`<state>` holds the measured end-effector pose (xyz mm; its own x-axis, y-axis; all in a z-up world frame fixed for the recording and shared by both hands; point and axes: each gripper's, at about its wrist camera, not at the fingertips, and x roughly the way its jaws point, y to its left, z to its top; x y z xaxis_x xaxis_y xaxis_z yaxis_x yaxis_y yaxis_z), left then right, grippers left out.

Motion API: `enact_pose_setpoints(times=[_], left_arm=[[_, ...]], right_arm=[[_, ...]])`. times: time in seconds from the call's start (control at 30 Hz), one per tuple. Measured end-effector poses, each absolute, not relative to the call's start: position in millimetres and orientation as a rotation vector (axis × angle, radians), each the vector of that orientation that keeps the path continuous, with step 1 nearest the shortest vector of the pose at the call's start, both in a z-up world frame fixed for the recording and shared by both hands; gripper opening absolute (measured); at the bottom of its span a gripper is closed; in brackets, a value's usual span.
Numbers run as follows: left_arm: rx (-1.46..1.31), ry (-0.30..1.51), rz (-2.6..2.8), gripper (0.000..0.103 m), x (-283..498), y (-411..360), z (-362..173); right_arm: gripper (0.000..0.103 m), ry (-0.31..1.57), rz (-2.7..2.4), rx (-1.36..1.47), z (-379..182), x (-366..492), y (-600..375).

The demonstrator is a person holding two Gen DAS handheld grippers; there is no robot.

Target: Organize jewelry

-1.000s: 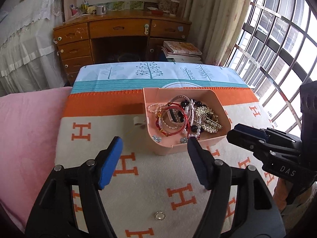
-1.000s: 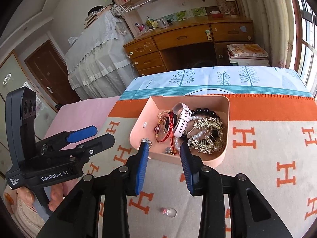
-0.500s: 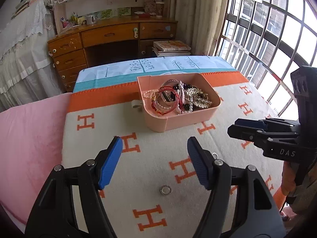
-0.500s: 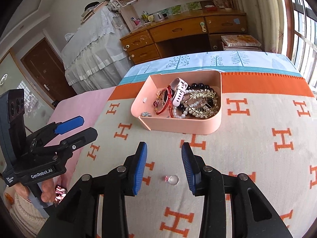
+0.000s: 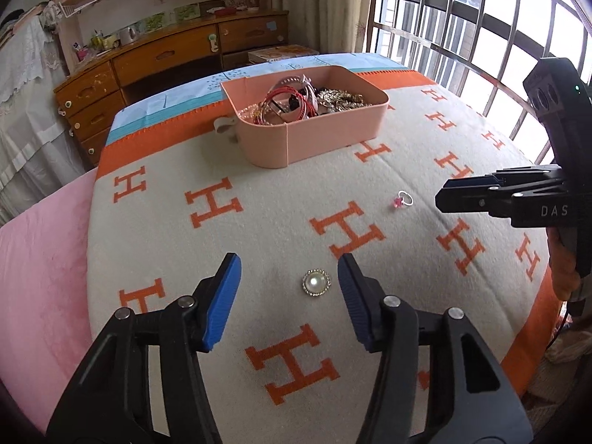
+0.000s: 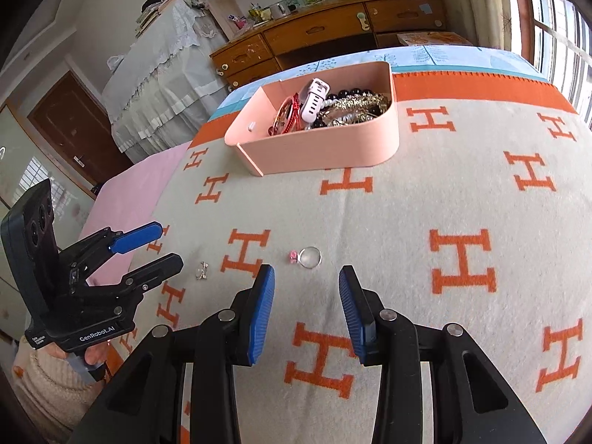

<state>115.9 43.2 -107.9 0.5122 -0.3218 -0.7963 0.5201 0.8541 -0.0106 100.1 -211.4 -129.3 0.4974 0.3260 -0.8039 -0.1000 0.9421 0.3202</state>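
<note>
A pink tray full of bracelets, beads and a watch stands at the far side of the blanket; it also shows in the right wrist view. A round pearl brooch lies just ahead of my open, empty left gripper; it shows in the right wrist view too. A silver ring with a pink stone lies just ahead of my open, empty right gripper; it shows in the left wrist view too.
The cream blanket with orange H letters covers the table. A pink cloth lies on the left. A wooden desk stands behind, a barred window on the right.
Both grippers have drawn back from the tray and dropped low toward the blanket. The brooch now lies close before the left gripper, the ring close before the right.
</note>
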Motion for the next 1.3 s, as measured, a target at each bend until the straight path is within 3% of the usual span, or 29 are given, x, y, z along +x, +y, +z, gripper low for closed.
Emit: enact_pose_setpoints(times=[0.4, 0.7, 0.87, 1.07, 1.17, 1.3], left_arm=[[0.359, 0.915, -0.590, 0.036, 116, 33, -132], [0.326, 0.898, -0.638, 0.035, 127, 37, -135], [0.345, 0.877, -0.637, 0.017, 121, 31, -135], [0.321, 0.882, -0.586, 0.017, 117, 28, -135], [0.295, 0.900, -0.531, 0.017, 115, 27, -134], [0.244, 0.938, -0.452, 0.017, 114, 26, -133]], right_arm=[[0.037, 1.015, 0.271, 0.227, -146, 90, -209], [0.040, 0.997, 0.278, 0.212, -146, 87, -207], [0.040, 0.993, 0.281, 0.216, -147, 86, -209], [0.041, 0.994, 0.276, 0.193, -146, 87, -207], [0.048, 1.000, 0.289, 0.141, -145, 89, -200], [0.050, 1.013, 0.292, 0.007, -144, 97, -183]])
